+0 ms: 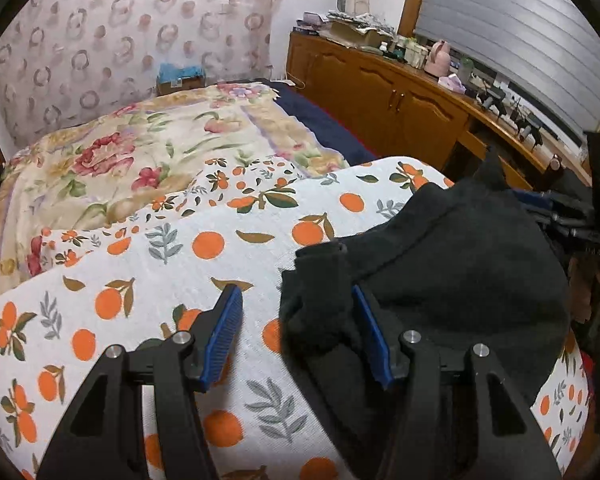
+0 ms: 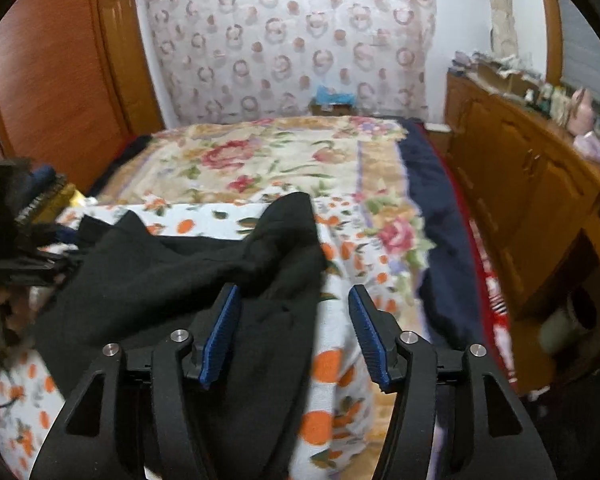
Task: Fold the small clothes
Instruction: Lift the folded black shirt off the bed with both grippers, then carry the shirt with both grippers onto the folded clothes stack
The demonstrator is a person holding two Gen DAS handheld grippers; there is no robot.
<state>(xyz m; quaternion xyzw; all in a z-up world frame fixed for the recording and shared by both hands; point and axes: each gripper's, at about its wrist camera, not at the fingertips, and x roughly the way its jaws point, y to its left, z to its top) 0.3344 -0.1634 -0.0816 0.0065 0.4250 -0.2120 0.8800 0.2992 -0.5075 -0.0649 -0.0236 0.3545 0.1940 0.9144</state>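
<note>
A small black garment (image 1: pixel 460 264) lies on a white cloth printed with oranges (image 1: pixel 172 280). In the left wrist view my left gripper (image 1: pixel 296 316) is open, its jaws wide apart, with the garment's left edge lying between the blue pads (image 1: pixel 224 336). In the right wrist view the same black garment (image 2: pixel 172 276) spreads to the left and a raised fold of it sits between the jaws. My right gripper (image 2: pixel 296 320) is open over the garment's right edge. The other gripper (image 2: pixel 8 216) shows at the far left of this view.
The orange-print cloth (image 2: pixel 332 364) covers a raised surface on a bed with a floral blanket (image 1: pixel 140 156) and a dark blue sheet (image 2: pixel 436 216). A wooden cabinet (image 1: pixel 384 92) with clutter on top runs along the right. A patterned curtain (image 2: pixel 292 40) hangs behind.
</note>
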